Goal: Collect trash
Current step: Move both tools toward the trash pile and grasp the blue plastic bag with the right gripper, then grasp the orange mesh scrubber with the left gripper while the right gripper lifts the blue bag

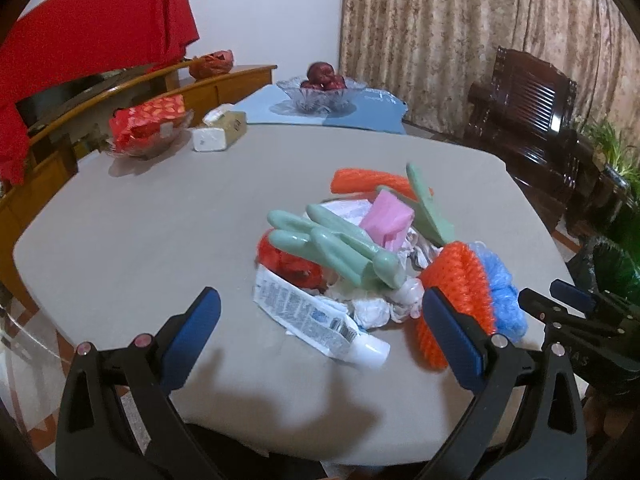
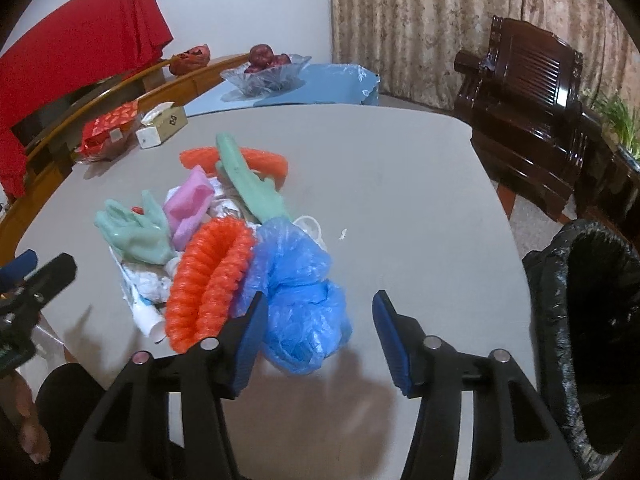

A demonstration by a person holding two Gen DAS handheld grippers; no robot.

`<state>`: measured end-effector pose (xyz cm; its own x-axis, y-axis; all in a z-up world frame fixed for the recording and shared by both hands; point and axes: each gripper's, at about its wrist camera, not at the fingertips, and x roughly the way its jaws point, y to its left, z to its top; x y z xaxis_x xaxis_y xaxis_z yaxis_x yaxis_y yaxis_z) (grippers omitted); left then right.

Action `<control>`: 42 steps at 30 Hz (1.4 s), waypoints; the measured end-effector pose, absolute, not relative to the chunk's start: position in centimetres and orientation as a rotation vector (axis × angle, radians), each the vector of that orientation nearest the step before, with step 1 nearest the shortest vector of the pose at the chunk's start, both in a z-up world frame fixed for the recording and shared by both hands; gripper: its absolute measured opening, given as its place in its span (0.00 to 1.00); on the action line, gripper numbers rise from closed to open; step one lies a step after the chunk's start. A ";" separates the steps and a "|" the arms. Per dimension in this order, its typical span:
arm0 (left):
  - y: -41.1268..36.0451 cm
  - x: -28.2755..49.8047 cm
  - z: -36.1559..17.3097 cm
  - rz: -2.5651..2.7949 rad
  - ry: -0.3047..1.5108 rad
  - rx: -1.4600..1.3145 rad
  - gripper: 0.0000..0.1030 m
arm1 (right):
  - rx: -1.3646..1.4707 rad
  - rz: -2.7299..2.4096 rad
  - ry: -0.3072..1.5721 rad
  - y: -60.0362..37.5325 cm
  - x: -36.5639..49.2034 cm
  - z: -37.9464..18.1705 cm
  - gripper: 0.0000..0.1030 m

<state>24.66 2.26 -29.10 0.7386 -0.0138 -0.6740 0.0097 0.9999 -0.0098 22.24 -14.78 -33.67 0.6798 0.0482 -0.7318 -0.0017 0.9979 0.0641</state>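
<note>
Both pairs of fingers are spread wide and hold nothing. The left gripper (image 1: pixel 320 332) hovers over the near edge of the grey tabletop (image 1: pixel 132 216), and the flattened white tube (image 1: pixel 320 316) lies just ahead between its fingers, cap toward the camera. The right gripper (image 2: pixel 320 332) frames the crumpled blue plastic bag (image 2: pixel 298 292), whose near end sits just ahead of the gap, close beside the left finger pad (image 2: pixel 250 344).

Only the right wrist view shows the bin lined with a black bag (image 2: pixel 576 320), standing off the tabletop's right edge, and the blue bag in full; the left wrist view shows only a sliver of that bag behind the orange foam net (image 1: pixel 456 292). The left wrist view in turn shows the tube whole.

Beyond the tube the pile goes on: crumpled white paper (image 1: pixel 372 308), a mint-green rubber glove (image 1: pixel 336 248) lying on top, a pink packet (image 1: pixel 386 218), a second green glove (image 2: pixel 248 180) and another orange net (image 2: pixel 236 158) at the back.

Farther off, near the far left edge, stand a tissue box (image 1: pixel 220 130) and a red wrapped package (image 1: pixel 148 120), then a glass bowl of red fruit (image 1: pixel 320 88) on a blue mat.
</note>
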 end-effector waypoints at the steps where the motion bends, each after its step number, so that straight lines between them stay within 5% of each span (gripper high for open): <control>1: 2.1 24.8 -29.4 -0.013 0.735 -0.002 0.95 | 0.061 0.033 0.830 -14.7 22.4 -34.0 0.52; 8: 1.0 25.4 -31.3 -0.064 0.739 0.032 0.95 | 0.026 0.047 0.882 -14.2 23.1 -36.2 0.51; 10: 0.7 25.5 -31.5 -0.069 0.739 0.042 0.95 | 0.035 0.072 0.897 -14.3 23.3 -36.7 0.32; 15: -0.5 25.4 -32.2 -0.089 0.741 0.044 0.95 | 0.036 0.088 0.880 -14.8 23.1 -36.4 0.07; 30: -7.9 24.7 -34.3 -0.142 0.748 0.120 0.94 | 0.122 0.001 0.776 -19.6 21.5 -33.6 0.03; 32: -8.1 25.0 -34.7 -0.144 0.762 0.123 0.76 | 0.126 -0.006 0.769 -20.1 21.5 -33.3 0.03; 34: -8.3 25.6 -35.3 -0.185 0.807 0.106 0.38 | 0.128 -0.009 0.766 -20.5 21.4 -33.2 0.03; 42: -8.3 24.7 -33.1 -0.170 0.732 0.105 0.23 | 0.121 -0.012 0.724 -21.5 20.3 -31.7 0.03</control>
